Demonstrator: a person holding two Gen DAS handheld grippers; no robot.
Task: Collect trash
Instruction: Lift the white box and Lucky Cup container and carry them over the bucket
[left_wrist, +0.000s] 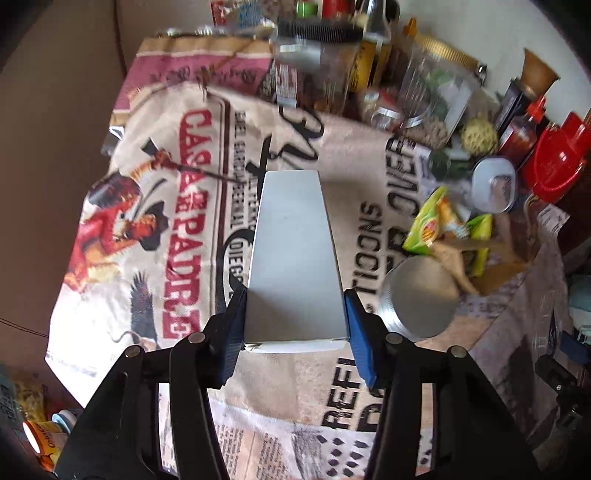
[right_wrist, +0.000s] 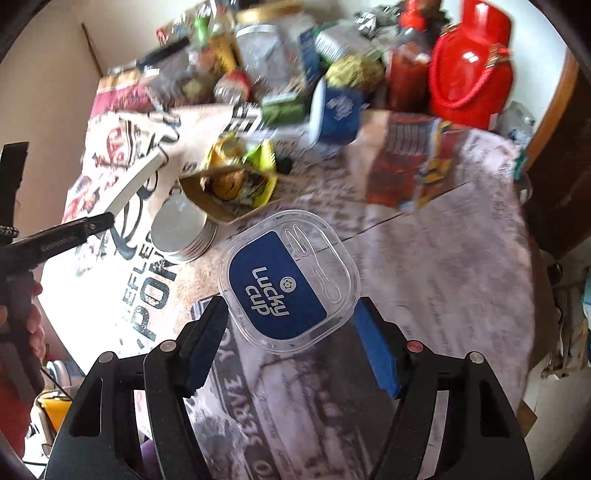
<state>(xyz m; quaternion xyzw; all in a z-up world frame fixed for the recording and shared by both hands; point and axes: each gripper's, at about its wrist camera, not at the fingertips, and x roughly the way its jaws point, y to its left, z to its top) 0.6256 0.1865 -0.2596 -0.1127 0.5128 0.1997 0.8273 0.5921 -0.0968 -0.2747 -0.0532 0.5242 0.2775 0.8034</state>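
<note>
Cluttered tabletop (right_wrist: 461, 258) | left gripper (left_wrist: 295, 325) fingers pinching white box (left_wrist: 293, 254), long axis toward 12 o'clock | right gripper (right_wrist: 291, 339) fingers pinching clear lid (right_wrist: 290, 280), lifted.

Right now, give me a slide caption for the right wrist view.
Right gripper holds a clear plastic lid above the cluttered table.

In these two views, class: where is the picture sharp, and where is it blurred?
Left wrist view: white box in the tool is sharp; bottles and jars behind smear. Right wrist view: Lucky Cup lid reads clearly; red container and clutter blur; fisheye bends the edges.
</note>
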